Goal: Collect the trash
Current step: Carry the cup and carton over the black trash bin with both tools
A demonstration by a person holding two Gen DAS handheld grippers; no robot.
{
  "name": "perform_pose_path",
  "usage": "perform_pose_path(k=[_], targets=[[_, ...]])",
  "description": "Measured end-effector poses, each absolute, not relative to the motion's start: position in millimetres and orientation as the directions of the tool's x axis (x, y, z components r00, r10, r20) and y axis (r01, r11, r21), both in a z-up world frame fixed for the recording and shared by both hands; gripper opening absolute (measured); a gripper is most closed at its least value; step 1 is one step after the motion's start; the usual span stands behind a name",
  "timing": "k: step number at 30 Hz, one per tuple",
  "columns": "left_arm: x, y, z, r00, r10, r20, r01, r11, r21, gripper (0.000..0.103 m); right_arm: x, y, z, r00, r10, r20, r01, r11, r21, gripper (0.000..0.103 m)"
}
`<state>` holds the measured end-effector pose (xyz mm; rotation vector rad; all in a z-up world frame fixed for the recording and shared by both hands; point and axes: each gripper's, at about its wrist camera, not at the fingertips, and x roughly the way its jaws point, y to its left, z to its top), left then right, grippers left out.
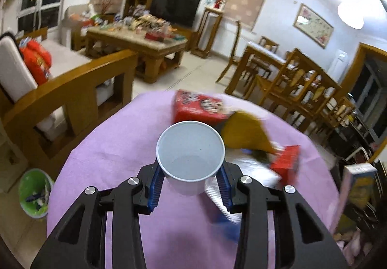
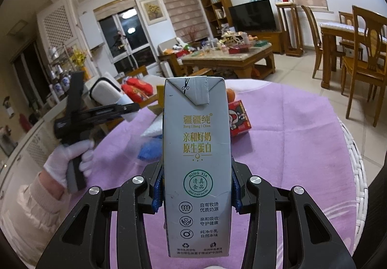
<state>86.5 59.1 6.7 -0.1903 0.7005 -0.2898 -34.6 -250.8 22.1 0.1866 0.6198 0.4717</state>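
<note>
My left gripper (image 1: 191, 184) is shut on a white paper cup (image 1: 190, 155), held upright above the purple tablecloth (image 1: 116, 148); the cup looks empty. My right gripper (image 2: 196, 186) is shut on a grey milk carton (image 2: 196, 160), held upright above the same cloth (image 2: 290, 148). In the right wrist view the left gripper (image 2: 125, 109) shows at the left with the cup (image 2: 127, 105) between its fingers. On the table lie a red box (image 1: 198, 109), a yellow wrapper (image 1: 244, 133), a small red box (image 1: 286, 162) and a blue scrap (image 2: 151, 150).
A green bin (image 1: 35, 192) with trash inside stands on the floor left of the table. A wooden sofa (image 1: 72, 90) is behind it. A coffee table (image 2: 229, 56), dining chairs (image 2: 362, 65) and a white wicker rim (image 2: 355, 165) surround the table.
</note>
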Motion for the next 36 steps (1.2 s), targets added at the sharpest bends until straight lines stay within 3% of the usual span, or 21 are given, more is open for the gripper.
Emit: perform_pose_path(k=[10,21,36], targets=[[37,-32,40,0.689,-0.47,-0.551,0.393,0.882,-0.259,0.039,-58,-302,39,0.768,0.454,-0.452,-0.329,0.885,0.329,0.042],[20,-181,36,0.557,-0.606,-0.568,0.599,0.767,-0.231,0.039,-101,-440,41,0.866,0.28,-0.415,-0.142,0.932,0.333,0.042],[30,-352,-4,0.33,-0.68,-0.654,0.748,0.611,-0.258,0.039,-145,-619,-13,0.839,-0.027,-0.543,0.204,0.941,0.27,0.042]])
